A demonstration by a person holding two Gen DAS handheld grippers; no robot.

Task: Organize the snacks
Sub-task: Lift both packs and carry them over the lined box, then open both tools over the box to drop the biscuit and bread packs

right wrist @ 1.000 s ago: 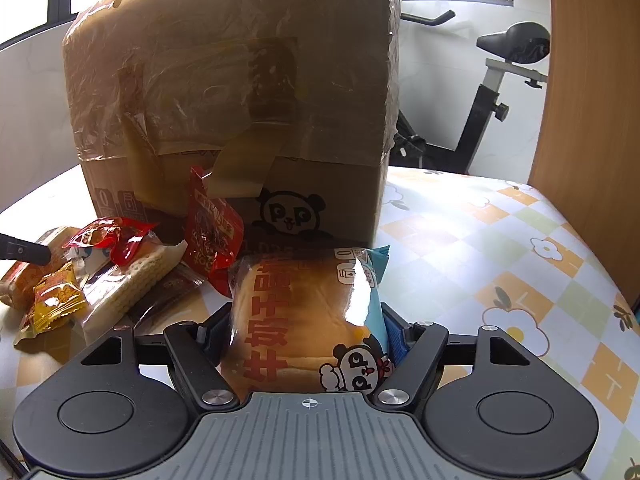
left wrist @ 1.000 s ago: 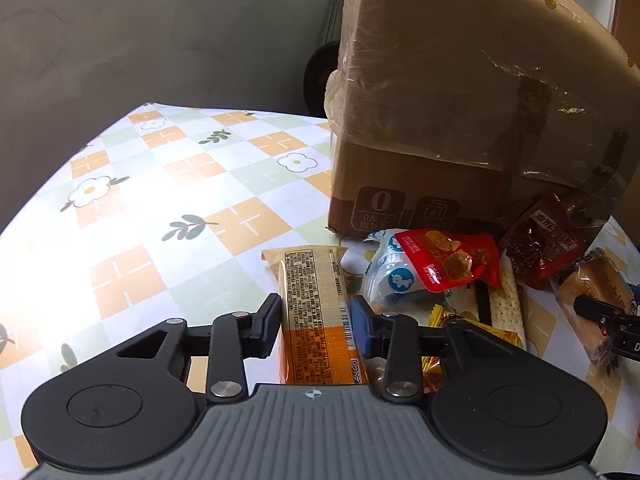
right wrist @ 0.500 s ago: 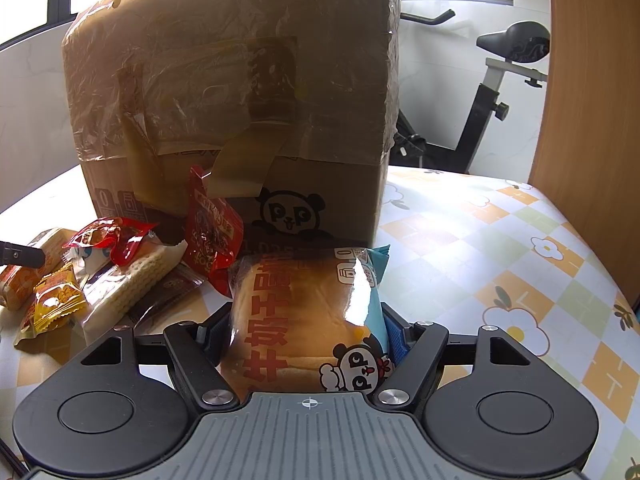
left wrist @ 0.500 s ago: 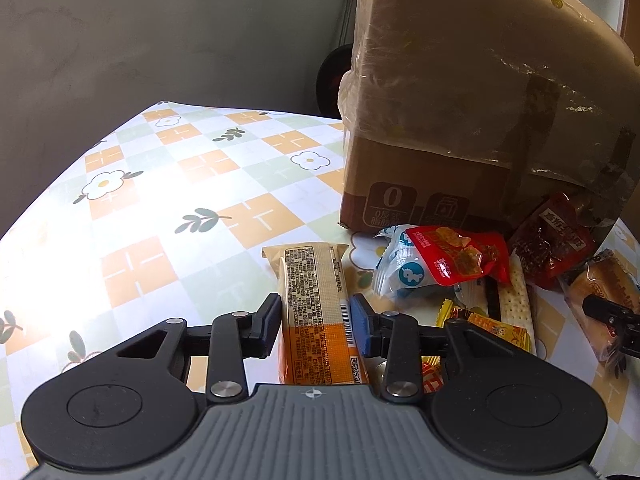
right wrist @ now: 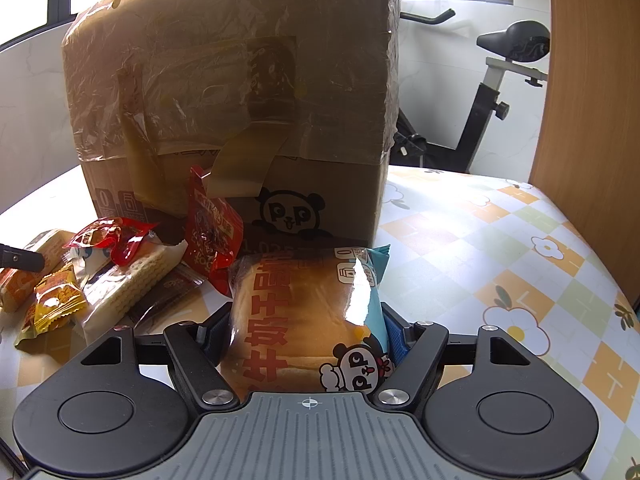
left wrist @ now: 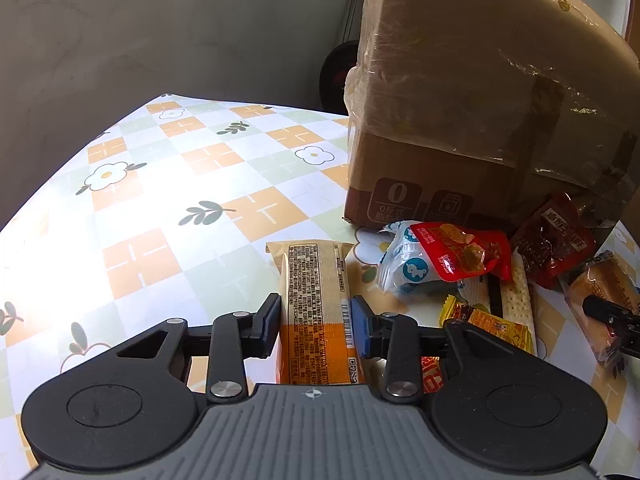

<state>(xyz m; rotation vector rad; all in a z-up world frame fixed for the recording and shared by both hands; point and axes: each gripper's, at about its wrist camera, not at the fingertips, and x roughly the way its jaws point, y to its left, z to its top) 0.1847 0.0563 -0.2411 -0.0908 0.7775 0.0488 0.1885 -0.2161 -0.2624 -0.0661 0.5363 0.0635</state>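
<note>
My left gripper (left wrist: 316, 320) is shut on a long orange and beige snack bar (left wrist: 316, 300) held above the flowered tablecloth (left wrist: 180, 200). My right gripper (right wrist: 306, 334) is shut on a packaged bread loaf (right wrist: 304, 312) with red letters and a panda print; the loaf and a right gripper tip show at the right edge of the left wrist view (left wrist: 604, 284). Between them lies a pile of snacks: a red gummy pouch (left wrist: 464, 254), a white and blue packet (left wrist: 404, 264), a wafer pack (right wrist: 128, 284), a yellow candy packet (right wrist: 56, 304) and a dark red pouch (right wrist: 210, 226) leaning on the box.
A large taped cardboard box (right wrist: 240, 120) stands at the back of the table, just behind the snacks. An exercise bike (right wrist: 500, 92) stands beyond the table on the right, and a wooden panel (right wrist: 592, 120) rises at the right edge.
My left gripper with the snack bar has drawn back and to the left, away from the box and the pile. The right gripper holds the bread in place.
</note>
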